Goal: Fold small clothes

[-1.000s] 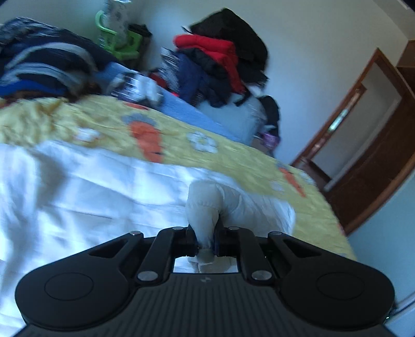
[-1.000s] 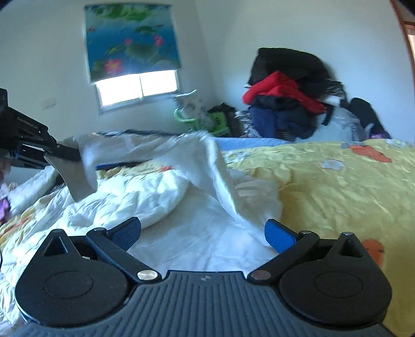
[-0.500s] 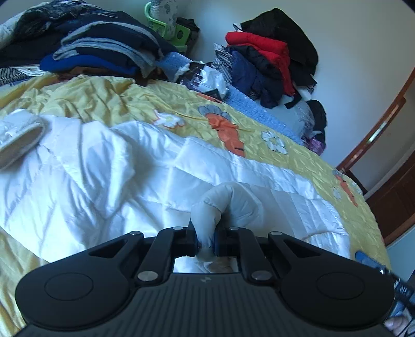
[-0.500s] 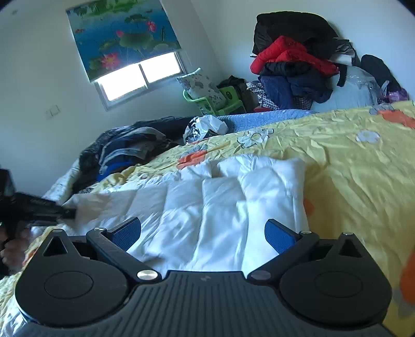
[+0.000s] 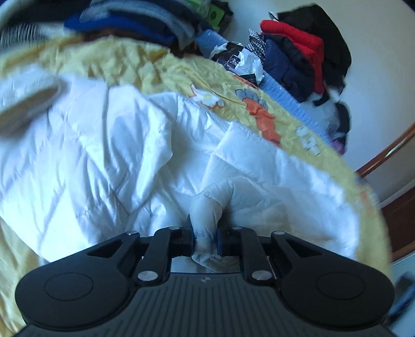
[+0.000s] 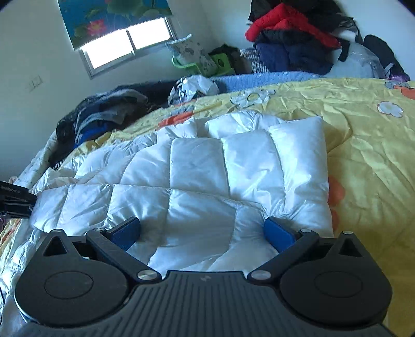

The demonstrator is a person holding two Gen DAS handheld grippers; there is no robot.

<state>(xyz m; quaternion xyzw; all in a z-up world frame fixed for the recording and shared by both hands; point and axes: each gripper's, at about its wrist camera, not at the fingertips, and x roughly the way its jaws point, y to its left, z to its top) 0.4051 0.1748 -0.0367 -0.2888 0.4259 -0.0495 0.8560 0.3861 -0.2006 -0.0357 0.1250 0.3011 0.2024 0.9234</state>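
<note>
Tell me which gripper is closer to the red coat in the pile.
Cannot tell. The left gripper is shut on the white jacket; the right gripper hovers open over it. The red coat lies far beyond both.

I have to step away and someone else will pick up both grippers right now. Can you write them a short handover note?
Left gripper: shut on a bunched edge of the white puffer jacket; don't release it unplanned.
Right gripper: open, holding nothing, low over the jacket's near edge.
Jacket: spread on the yellow bedspread, quilted panels mostly flat in the right wrist view, still rumpled in the left wrist view.
Done: jacket laid out, one edge gripped.
Left: no clear fold shows yet. Probably grip the near edge with the right gripper, then fold and smooth.
</note>
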